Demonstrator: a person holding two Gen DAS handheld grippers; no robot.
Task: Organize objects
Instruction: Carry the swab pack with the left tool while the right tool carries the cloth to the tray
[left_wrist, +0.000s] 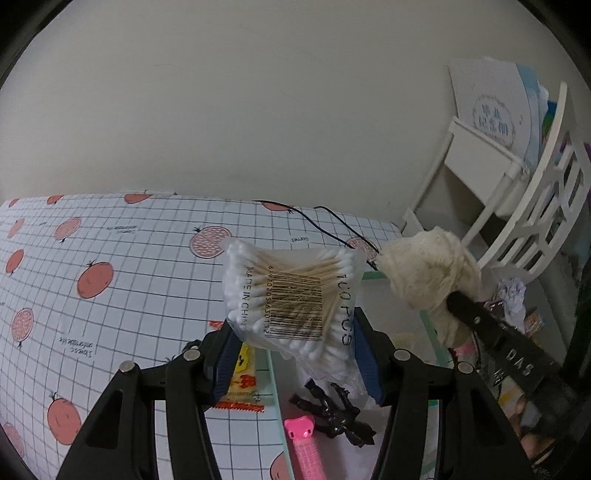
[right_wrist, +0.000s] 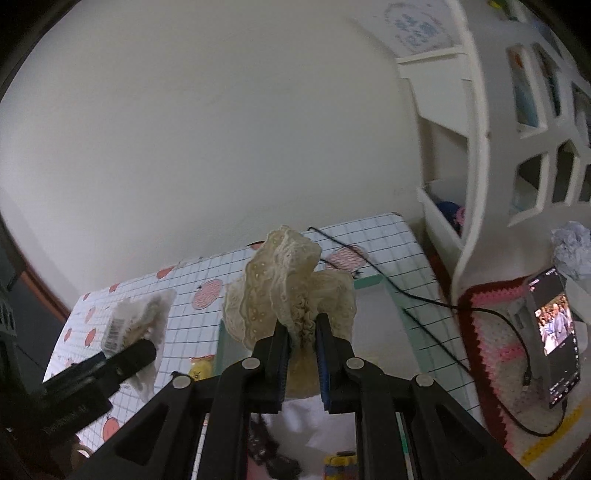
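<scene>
Left wrist view: both grippers loaded, items lifted clear for sorting.

Left gripper (left_wrist: 295, 354): fingers fairly wide, clamping a clear cotton swab packet (left_wrist: 291, 295) by its sides, above a glass-edged tray (left_wrist: 275, 373) holding a pink clip (left_wrist: 304, 439). Right gripper (right_wrist: 301, 354): fingers nearly together, pinching a cream lace scrunchie (right_wrist: 288, 284) at its gathered centre. Beyond: fruit-print tablecloth (left_wrist: 110, 258), white shelf rack (left_wrist: 517, 206), probably the destination.

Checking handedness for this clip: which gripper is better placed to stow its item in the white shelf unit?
Probably the right gripper: its lace scrunchie is nearer the white shelf unit than the left gripper's cotton swab pack.
</scene>
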